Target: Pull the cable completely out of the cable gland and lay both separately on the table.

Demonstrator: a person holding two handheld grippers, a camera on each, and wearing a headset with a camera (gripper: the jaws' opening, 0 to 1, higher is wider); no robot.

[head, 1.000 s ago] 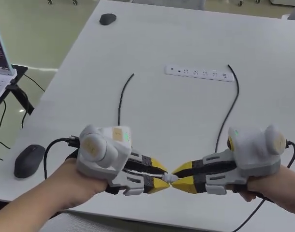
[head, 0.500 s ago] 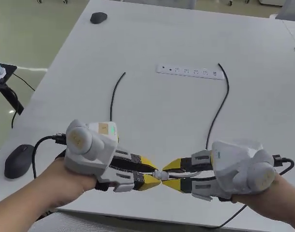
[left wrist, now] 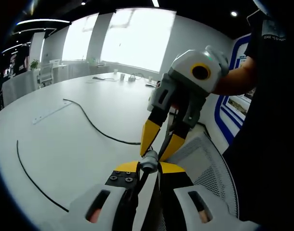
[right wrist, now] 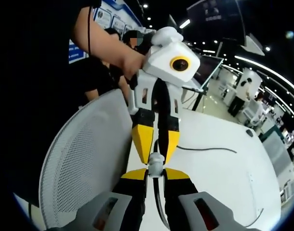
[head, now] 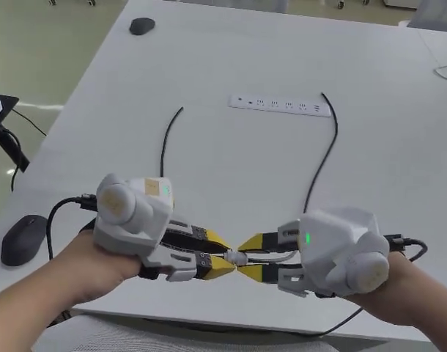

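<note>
Left gripper point(head: 231, 259) clenched on the white cable gland point(head: 238, 257), right gripper point(head: 243, 257) tip to tip with it, clamped on the cable point(head: 272, 257) running back between its jaws; all well nearer the person than the power strip point(head: 281, 105)

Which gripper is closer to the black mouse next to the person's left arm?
Left. The left gripper is just right of the mouse; the right gripper is farther right, tip to tip with the left one.
</note>
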